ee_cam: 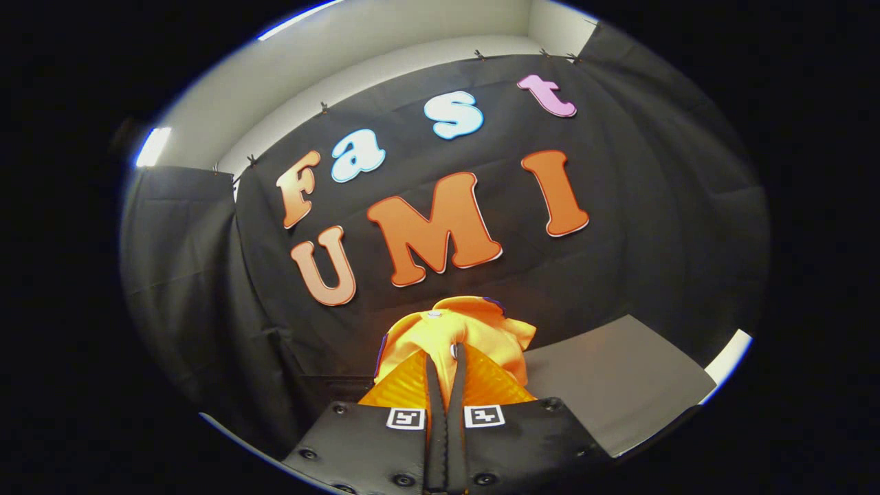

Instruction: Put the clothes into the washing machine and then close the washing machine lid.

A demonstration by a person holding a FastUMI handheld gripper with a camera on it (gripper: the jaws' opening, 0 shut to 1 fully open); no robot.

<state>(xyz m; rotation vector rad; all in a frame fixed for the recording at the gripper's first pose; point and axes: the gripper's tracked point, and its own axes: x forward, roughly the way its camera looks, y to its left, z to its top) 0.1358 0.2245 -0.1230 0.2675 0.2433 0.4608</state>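
A bunched orange-yellow garment (457, 330) with a small purple trim hangs from my gripper (445, 361). Both fingers press together on a fold of the cloth, and the rest of it bulges up just ahead of the fingertips. The garment is lifted off any surface, with the booth's black cloth wall behind it.
A grey flat surface (619, 385) lies low to the right of the fingers, with a white edge (729, 357) at its far right. The black cloth wall (653, 206) stands close ahead, and a white wall (357, 62) rises above it.
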